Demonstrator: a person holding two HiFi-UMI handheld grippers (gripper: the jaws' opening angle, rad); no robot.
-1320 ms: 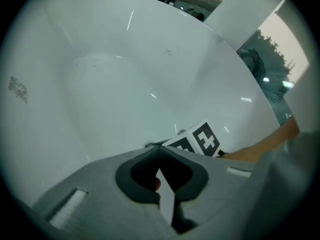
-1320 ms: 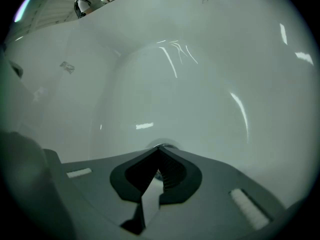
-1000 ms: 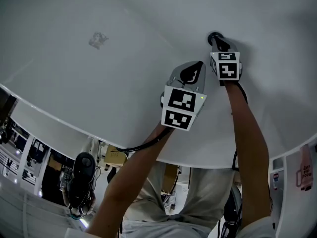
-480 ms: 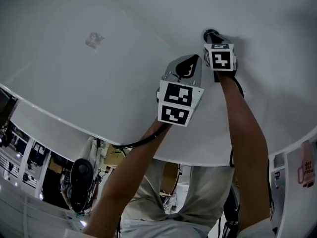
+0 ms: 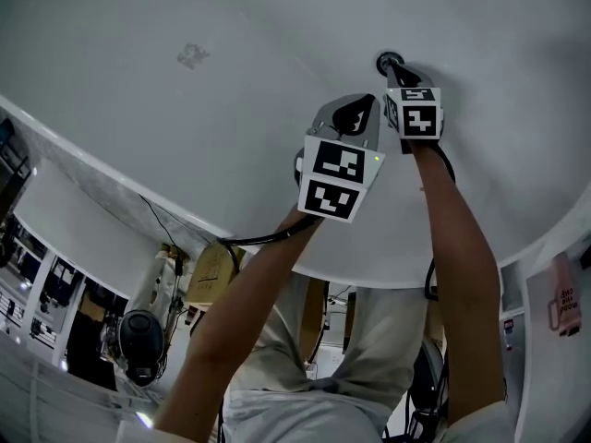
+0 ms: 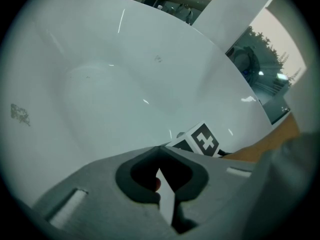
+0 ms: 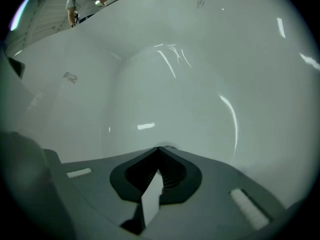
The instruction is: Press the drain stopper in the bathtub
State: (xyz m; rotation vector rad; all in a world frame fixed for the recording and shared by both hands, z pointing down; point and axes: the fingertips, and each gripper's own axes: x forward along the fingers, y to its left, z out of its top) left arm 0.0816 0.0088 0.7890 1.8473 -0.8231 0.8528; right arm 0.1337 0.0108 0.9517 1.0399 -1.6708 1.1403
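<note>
- Scanning from the left: the white bathtub [image 5: 231,109] wall with its grey smudge [image 5: 192,56] sits higher and further right in the head view than a second ago. I put that down to the head camera tilting, not the tub moving.
- Left gripper [image 5: 371,101]: it has barely moved over the last second and hangs over the tub floor. In its own view the jaws are pressed together at the tips [image 6: 160,148] with nothing pinched. It plays no part in the press.
- Right gripper [image 5: 395,66]: its marker cube has crept up toward the drain since a second ago. Its jaws are also closed tip to tip [image 7: 159,148] and hold nothing, so the joined tips act as one blunt point.
- Drain stopper [image 5: 383,61]: a dark round fitting in the tub floor, with the right gripper's tip touching it. The right gripper view shows only a sliver of rim [image 7: 168,146] just past the tips.
- My reading is that the press is under way. I cannot tell whether the stopper has dropped or clicked.
</note>
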